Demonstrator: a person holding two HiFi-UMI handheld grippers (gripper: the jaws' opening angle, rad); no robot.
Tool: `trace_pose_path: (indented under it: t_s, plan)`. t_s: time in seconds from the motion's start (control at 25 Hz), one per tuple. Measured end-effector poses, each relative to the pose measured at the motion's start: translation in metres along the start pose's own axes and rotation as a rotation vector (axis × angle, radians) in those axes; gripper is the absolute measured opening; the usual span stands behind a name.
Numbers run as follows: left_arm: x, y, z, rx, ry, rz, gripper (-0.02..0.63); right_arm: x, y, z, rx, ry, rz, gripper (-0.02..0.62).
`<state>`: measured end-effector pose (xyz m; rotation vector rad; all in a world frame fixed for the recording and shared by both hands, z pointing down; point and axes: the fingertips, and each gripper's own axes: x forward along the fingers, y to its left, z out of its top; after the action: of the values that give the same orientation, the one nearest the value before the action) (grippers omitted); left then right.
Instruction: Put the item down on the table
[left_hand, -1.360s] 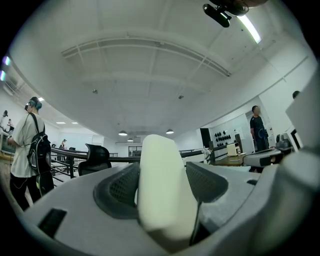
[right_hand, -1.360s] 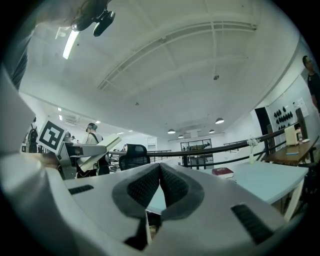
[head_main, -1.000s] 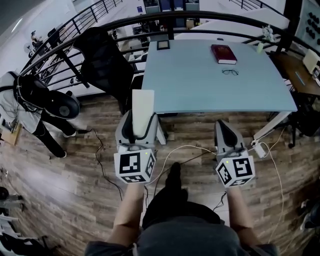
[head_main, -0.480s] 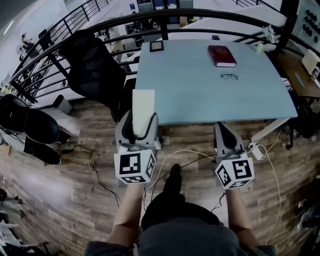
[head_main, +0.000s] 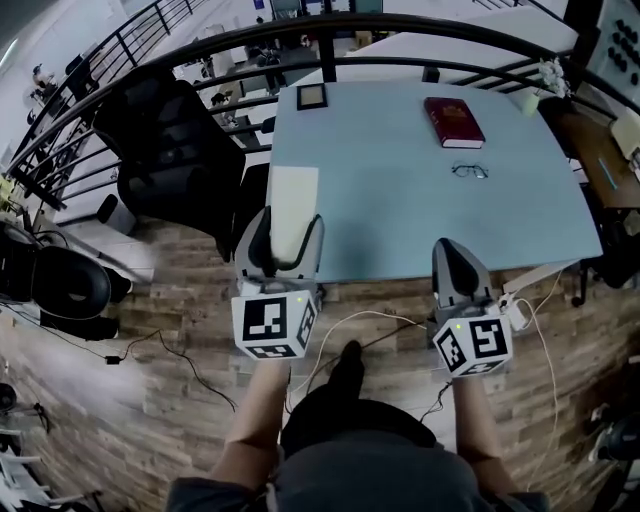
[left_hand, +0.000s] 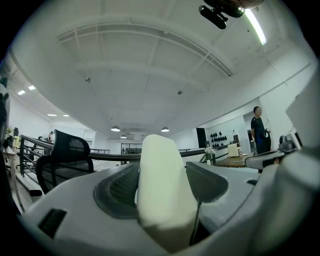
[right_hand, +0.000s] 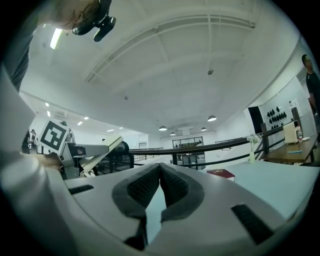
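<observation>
Item (head_main: 292, 195): pale oblong block, upright, clamped in the left gripper (head_main: 288, 238) and not set down; seen from the head view against the near-left edge of the table (head_main: 400, 215), at about 7 o'clock of the tabletop.
Left gripper view: both jaws press the block (left_hand: 160, 165) on its flanks, and its upper end stands clear above the left gripper (left_hand: 162, 182). Height over the table cannot be told.
Right gripper (head_main: 452, 265): held at 5 o'clock of the tabletop, over the near edge; jaws closed tip to tip with nothing between them (right_hand: 160, 170).
Right gripper view only: block (right_hand: 104, 153) shown from the side, leaning, at 9 o'clock.
Head view only: red book (head_main: 453, 121) at 1 o'clock on the table, spectacles (head_main: 469, 171) just nearer than it, small dark frame (head_main: 311, 96) at 11 o'clock.
Surroundings: black chair (head_main: 170, 150) at 10 o'clock, beside the table; curved railing (head_main: 420, 30) beyond; cables (head_main: 375, 320) on the wooden floor between the grippers.
Obstruction: none on the tabletop directly ahead of the block.
Bystander: a person (left_hand: 257, 129) far off, in the left gripper view only.
</observation>
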<state>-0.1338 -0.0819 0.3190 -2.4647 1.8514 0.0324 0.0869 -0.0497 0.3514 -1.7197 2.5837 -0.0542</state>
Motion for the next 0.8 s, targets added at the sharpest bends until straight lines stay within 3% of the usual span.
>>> trace_pose_path:
  t_s: [0.44,0.8]
  plan:
    - [0.072,0.035,-0.007,-0.016,0.000,-0.021,0.302,0.069,-0.015,0.007,-0.007,-0.012,-0.035,0.003]
    - [0.107,0.042,-0.013,-0.013,0.016,-0.044,0.302,0.091,-0.034,0.005,-0.001,-0.011,-0.082,0.003]
